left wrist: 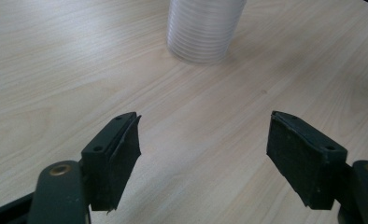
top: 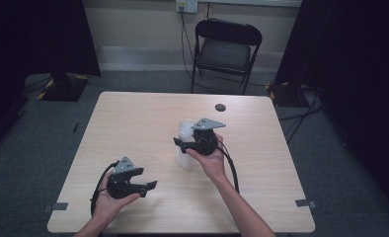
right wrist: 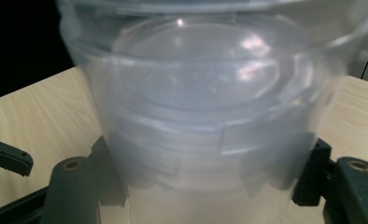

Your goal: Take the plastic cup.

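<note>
The light wooden table (top: 133, 128) carries a stack of clear plastic cups (top: 185, 143), standing upright near the table's centre, slightly toward the person's right. In the left gripper view the same stack (left wrist: 203, 30) appears as a ribbed translucent column with its base flat on the wood.

The right gripper (top: 182, 144) is held in the person's right hand (top: 211, 159) and reaches the stack from the right side. In the right gripper view its two black jaws sit one on each side of the cup wall (right wrist: 210, 140), against the translucent plastic, so the right gripper (right wrist: 210, 191) is clamped on the stack. The upper cup rims in that view are blurred.

The left gripper (top: 150, 186) rests in the person's left hand (top: 108, 202) over the near-left part of the table, well apart from the stack. Its jaws point toward the table's right side. In the left gripper view the left gripper (left wrist: 203, 154) has both jaws spread wide, with bare wood between the pads (left wrist: 126, 149) and nothing held.

A small dark round object (top: 220, 107) lies on the far part of the table, apart from the stack. A black folding chair (top: 224, 52) stands on the grey floor beyond the far table edge
</note>
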`<state>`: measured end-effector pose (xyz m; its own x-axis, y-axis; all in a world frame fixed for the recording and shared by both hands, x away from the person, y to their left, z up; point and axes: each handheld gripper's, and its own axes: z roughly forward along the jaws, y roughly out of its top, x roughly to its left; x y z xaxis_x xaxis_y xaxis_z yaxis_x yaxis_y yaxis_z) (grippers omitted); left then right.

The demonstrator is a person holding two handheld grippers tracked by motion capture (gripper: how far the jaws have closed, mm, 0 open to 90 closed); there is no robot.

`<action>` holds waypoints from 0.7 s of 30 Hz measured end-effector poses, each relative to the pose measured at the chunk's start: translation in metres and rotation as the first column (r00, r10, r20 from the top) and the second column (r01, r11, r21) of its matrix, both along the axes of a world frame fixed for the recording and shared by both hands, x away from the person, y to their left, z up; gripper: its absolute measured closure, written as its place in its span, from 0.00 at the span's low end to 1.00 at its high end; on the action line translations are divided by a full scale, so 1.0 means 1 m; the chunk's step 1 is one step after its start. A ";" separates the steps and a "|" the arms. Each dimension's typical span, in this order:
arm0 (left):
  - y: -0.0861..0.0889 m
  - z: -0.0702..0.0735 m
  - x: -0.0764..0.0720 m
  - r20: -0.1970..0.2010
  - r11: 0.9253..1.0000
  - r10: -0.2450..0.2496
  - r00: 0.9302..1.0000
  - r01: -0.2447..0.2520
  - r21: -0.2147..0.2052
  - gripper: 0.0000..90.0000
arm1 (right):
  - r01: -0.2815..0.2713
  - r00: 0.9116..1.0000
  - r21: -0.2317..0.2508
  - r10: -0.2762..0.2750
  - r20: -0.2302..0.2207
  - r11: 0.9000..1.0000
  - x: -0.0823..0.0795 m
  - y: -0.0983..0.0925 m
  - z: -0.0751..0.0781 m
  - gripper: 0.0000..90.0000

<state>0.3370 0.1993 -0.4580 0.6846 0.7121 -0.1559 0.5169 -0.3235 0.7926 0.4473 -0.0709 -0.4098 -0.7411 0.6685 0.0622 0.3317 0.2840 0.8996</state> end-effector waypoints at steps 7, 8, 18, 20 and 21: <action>0.000 -0.001 0.001 -0.002 1.000 0.004 1.000 -0.004 0.006 0.28 | -0.004 1.000 0.018 0.004 0.011 1.000 0.000 -0.001 0.008 0.35; 0.000 -0.001 0.001 -0.003 1.000 0.005 1.000 -0.005 0.007 0.28 | -0.001 1.000 0.019 0.001 0.010 1.000 -0.001 -0.002 0.009 0.35; -0.001 -0.001 0.001 0.000 1.000 0.007 1.000 -0.007 0.005 0.28 | 0.000 1.000 0.043 -0.001 0.019 0.999 -0.001 -0.004 0.020 0.35; -0.001 -0.001 0.001 0.002 1.000 0.006 1.000 -0.006 0.005 0.28 | -0.001 1.000 0.050 0.000 0.016 0.999 0.000 -0.004 0.021 0.35; -0.001 -0.001 0.000 0.007 1.000 0.011 1.000 -0.011 0.000 0.28 | 0.000 1.000 0.050 -0.001 0.019 0.999 0.000 -0.004 0.021 0.35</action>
<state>0.3374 0.1983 -0.4592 0.6781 0.7193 -0.1510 0.5148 -0.3182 0.7961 0.4469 -0.0748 -0.3883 -0.7419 0.6656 0.0813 0.3145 0.2384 0.9188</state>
